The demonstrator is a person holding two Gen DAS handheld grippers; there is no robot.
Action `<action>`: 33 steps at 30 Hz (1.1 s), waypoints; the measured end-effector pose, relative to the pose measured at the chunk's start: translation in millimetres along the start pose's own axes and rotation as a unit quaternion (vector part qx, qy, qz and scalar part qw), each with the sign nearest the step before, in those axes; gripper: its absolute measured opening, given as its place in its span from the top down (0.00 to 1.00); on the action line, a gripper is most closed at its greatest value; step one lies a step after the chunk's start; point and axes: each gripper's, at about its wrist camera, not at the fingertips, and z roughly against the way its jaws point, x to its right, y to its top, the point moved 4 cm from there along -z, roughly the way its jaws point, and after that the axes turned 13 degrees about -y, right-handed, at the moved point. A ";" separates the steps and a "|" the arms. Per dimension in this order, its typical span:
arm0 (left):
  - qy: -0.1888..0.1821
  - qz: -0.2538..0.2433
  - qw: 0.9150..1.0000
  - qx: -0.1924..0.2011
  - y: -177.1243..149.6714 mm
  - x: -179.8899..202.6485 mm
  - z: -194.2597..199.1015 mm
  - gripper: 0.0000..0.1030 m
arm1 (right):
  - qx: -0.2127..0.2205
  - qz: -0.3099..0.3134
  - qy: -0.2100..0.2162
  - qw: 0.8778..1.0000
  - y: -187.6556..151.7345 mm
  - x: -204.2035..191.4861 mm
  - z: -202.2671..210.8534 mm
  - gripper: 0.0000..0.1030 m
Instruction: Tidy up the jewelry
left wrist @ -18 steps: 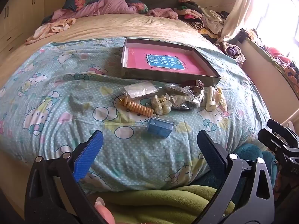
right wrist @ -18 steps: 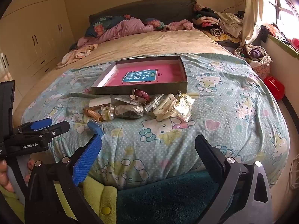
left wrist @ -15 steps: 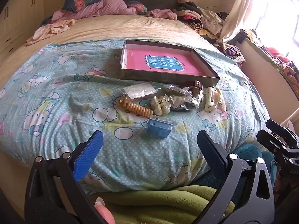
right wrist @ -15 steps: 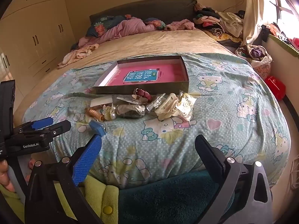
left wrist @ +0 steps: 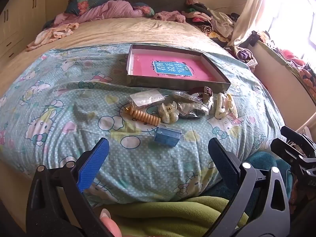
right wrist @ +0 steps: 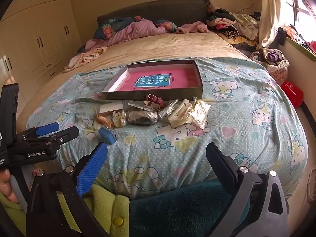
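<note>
Both grippers hang at the bottom of the frame, well short of the jewelry. The left gripper (left wrist: 158,150) has its jaws spread wide with nothing between them, and the right gripper (right wrist: 157,154) is just as wide and just as bare. Mid-frame on the cartoon-print quilt (left wrist: 59,106) lies the heap: a small blue box (left wrist: 167,137) nearest the grippers, a tan beaded coil (left wrist: 145,117) just above it, a pearly hair claw (left wrist: 169,112) beside that, clear plastic bags (left wrist: 192,108), a cream hair clip (left wrist: 222,106) to the right, and a maroon watch strap (right wrist: 156,101) against the box wall. Above the pile sits the shallow open box (left wrist: 177,83), with a pink book (left wrist: 171,69) lying flat inside it.
</note>
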 end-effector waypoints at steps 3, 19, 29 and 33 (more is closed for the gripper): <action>-0.001 0.000 1.000 0.000 -0.6 0.1 -0.3 0.09 | 0.000 0.000 0.000 1.000 0.0 0.1 -0.2 0.04; -0.005 -0.004 1.000 0.002 3.2 4.7 3.4 0.09 | 0.001 0.002 0.001 1.000 0.5 -2.2 1.1 0.04; -0.009 -0.005 1.000 0.003 3.7 5.7 4.5 0.09 | 0.001 0.004 0.002 1.000 0.1 -3.5 0.8 0.04; -0.009 -0.005 1.000 0.003 3.7 6.0 4.6 0.09 | 0.001 0.005 0.002 1.000 -0.2 -5.2 0.9 0.04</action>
